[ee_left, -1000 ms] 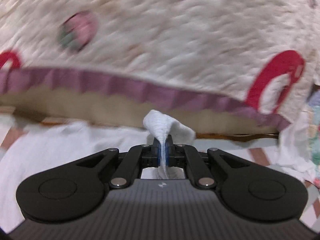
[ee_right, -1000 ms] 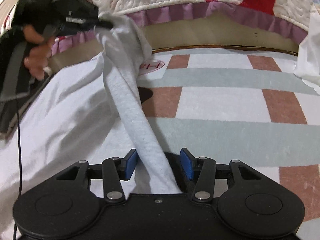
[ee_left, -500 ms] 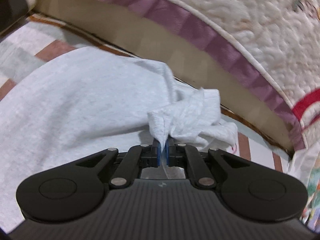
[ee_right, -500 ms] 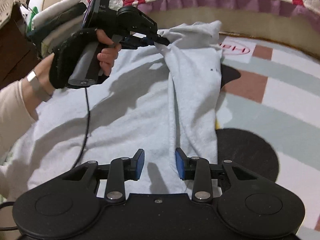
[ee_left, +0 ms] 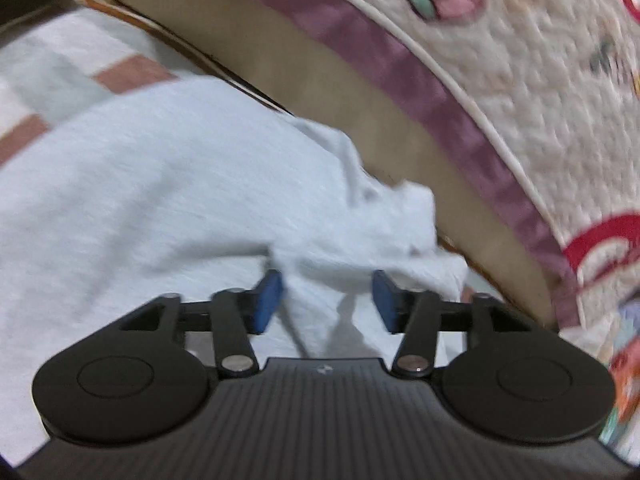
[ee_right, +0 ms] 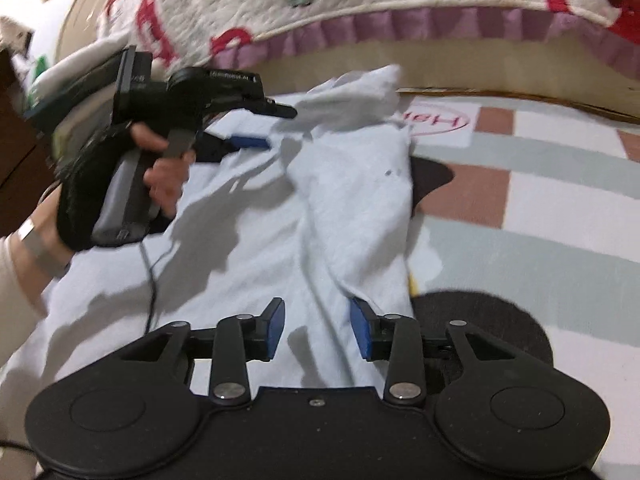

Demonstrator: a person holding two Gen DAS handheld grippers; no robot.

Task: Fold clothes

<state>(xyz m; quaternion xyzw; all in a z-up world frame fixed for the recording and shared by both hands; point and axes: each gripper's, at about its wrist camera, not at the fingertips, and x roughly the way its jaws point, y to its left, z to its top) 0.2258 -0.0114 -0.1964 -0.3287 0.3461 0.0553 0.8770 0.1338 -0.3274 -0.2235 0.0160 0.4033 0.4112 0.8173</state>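
Read in pink-red inside an oval on a white patch of the mat [ee_right: 560, 216]: "Hel", mirrored and partly covered by the garment [ee_right: 352, 208]. On the housing of the left gripper [ee_right: 268, 128], white lettering, too blurred to read.

Floor mat checked in pale grey-green, white and terracotta, with a black rounded shape just right of the garment. Behind the garment, a tan bed base [ee_left: 360, 120], and above it a cream quilted bedspread [ee_left: 540, 80] edged with a purple ruffle, printed with red shapes and small pink-and-green strawberries. Far left of the garment, a dark wooden edge and a stack of folded fabric, blurred.

Pale blue-grey garment lay flat on the mat, its top end bunched against the bed base, one long strip folded over the right half of its body.

Left gripper [ee_left: 326, 300] released: jaws had just been opening, blue pads now wide apart over the crumpled top corner, cloth under them but not pinched. Held by a hand [ee_right: 160, 168] in a black fingerless glove, pale sleeve and a silver band at the wrist, a thin black cable hanging down over the garment.

Right gripper [ee_right: 318, 330] also unclenched, blue pads apart above the near end of the folded strip, jaws having just widened a little, nothing squeezed between them.
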